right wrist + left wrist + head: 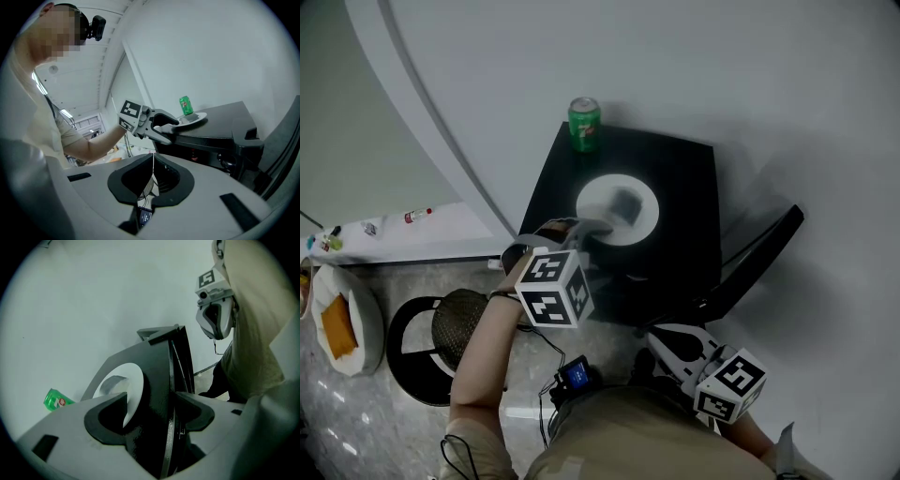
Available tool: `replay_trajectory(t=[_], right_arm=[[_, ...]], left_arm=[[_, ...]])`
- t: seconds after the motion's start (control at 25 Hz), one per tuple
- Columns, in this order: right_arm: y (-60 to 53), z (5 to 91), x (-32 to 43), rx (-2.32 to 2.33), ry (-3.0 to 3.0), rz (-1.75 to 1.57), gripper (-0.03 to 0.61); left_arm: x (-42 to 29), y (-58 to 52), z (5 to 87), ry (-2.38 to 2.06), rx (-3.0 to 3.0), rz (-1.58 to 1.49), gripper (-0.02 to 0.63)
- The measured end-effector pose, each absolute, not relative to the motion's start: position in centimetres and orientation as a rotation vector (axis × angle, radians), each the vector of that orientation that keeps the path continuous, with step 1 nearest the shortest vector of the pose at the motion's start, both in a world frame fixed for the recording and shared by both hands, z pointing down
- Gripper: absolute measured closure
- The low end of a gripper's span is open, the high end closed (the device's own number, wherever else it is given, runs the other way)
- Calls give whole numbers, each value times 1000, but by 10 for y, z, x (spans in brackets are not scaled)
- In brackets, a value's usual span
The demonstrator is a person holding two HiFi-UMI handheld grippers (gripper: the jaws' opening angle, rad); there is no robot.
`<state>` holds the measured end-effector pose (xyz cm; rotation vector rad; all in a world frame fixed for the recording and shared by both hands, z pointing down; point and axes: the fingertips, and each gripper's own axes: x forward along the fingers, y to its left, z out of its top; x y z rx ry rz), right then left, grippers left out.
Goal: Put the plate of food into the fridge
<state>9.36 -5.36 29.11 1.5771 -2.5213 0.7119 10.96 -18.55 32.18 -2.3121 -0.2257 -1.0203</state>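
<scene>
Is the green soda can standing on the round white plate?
No, the green soda can stands on the black fridge top, apart from the round white plate.

The things are carried by the flat top of a small black fridge (pixel 675 169). A white plate (pixel 649 192) is laid near the middle of that top, with a dark grey piece of food (pixel 625 204) on it. A green can (pixel 584 124) is stood upright at the far left corner, apart from the plate. A round black stool (pixel 455 323) is stood on the grey marbled floor (pixel 384 422) beside the fridge.
</scene>
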Motion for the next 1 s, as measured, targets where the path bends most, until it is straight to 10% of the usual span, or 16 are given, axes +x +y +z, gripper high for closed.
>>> replay_trajectory(t=[1.0], right_arm=[[-45, 290, 89, 1577, -2534, 710, 557]], left_arm=[[103, -180, 324, -51, -2188, -954, 335]])
